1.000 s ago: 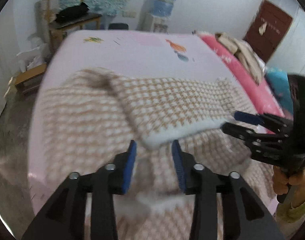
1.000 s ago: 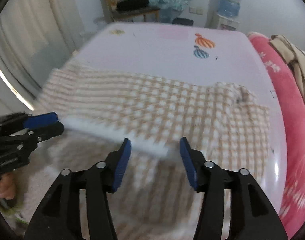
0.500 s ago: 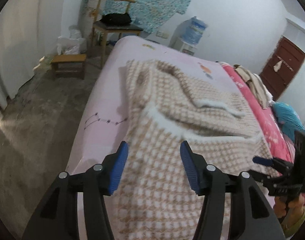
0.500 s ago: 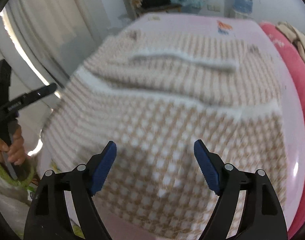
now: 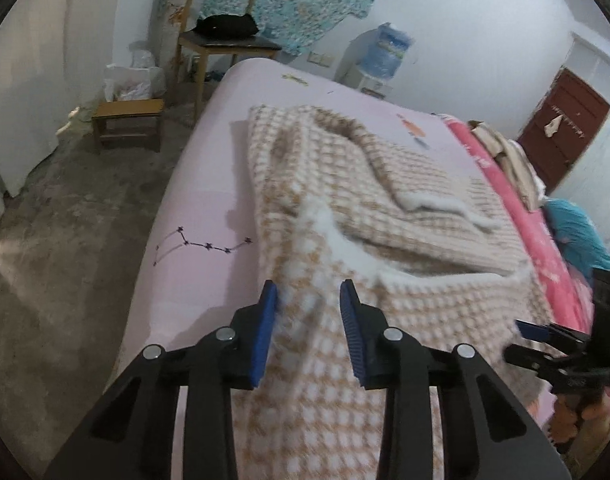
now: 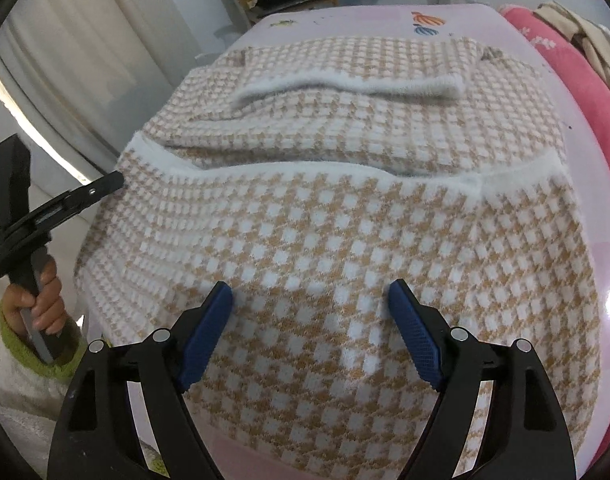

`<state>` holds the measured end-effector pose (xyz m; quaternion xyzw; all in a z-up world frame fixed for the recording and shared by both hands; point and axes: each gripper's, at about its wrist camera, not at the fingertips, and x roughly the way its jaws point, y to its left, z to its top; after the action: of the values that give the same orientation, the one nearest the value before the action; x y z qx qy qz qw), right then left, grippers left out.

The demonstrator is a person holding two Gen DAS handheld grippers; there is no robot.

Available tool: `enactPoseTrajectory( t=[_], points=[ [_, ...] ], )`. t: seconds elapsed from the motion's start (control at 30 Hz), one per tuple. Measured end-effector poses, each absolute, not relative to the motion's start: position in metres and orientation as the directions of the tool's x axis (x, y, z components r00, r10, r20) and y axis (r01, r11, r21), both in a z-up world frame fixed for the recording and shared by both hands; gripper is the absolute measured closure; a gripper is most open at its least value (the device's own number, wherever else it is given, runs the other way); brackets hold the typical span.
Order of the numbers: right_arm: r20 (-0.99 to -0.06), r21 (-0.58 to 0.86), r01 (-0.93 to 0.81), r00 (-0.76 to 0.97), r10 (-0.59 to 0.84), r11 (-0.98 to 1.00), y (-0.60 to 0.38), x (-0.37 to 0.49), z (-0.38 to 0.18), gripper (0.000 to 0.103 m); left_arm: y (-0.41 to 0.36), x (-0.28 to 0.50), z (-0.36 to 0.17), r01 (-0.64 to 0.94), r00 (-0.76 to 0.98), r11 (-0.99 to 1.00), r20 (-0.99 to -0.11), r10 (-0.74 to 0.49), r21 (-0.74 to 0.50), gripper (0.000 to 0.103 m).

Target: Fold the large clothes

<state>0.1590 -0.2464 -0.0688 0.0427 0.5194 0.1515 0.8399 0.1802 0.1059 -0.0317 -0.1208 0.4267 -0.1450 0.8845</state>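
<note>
Since a second ago, both your grippers have drawn back from the white-edged sleeve toward the near end of the bed, and the sleeve now lies folded across the garment's chest.

You are holding the left gripper (image 5: pixel 309 328) low in the left wrist view, over the left edge of the checked sweater (image 6: pixel 345 248). Its jaws are closing, with cloth lying between the blue pads, though the pads do not yet seem to press on it. Your right gripper (image 6: pixel 311 330) sits at the bottom of the right wrist view with its jaws wide apart, hovering over the lower body of the sweater and gripping nothing.

That tan-and-white sweater is spread on the pink bed (image 5: pixel 201 216), filling the middle of both views, sleeves already crossed over the upper part.

My reading is that the sleeve folds are done and the hem fold comes next. It likely calls for pinching the bottom edge at both corners and carrying it up toward the collar.

Motion blur softens the cloth near the left pads, so contact is hard to judge. Your fingers hide the hem itself, and the frame's bottom edge cuts it off.
</note>
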Motion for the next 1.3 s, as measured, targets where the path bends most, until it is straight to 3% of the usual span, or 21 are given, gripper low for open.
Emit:
enactPoseTrajectory(
  t=[0.13,0.53,0.8,1.1,1.3],
  points=[
    [-0.866,0.215,-0.215,0.409,0.288,0.952,-0.243,0.162,-0.070,0.026,0.101,0.174,-0.027,0.230,0.575,0.888,-0.680,-0.455,-0.399,0.071],
    [-0.871,0.204,-0.218,0.405,0.279,0.954,-0.239,0.171,-0.075,0.025,0.110,0.214,-0.057,0.120,0.482,0.888,-0.756,-0.443,-0.443,0.071],
    [-0.867,0.212,-0.220,0.407,0.287,0.952,-0.241,0.172,-0.077,0.023,0.102,0.216,-0.056,0.166,0.441,0.851,-0.734,-0.516,-0.499,0.071],
    [-0.846,0.257,-0.212,0.422,0.325,0.943,-0.262,0.159,-0.071,0.024,0.072,0.208,-0.055,0.181,0.481,0.954,-0.824,-0.299,-0.240,0.071],
    [-0.803,0.317,-0.068,0.512,0.306,0.946,-0.336,0.134,-0.053,0.033,0.044,0.202,-0.055,0.197,0.524,0.980,-0.841,-0.136,-0.036,0.071]
  ],
)
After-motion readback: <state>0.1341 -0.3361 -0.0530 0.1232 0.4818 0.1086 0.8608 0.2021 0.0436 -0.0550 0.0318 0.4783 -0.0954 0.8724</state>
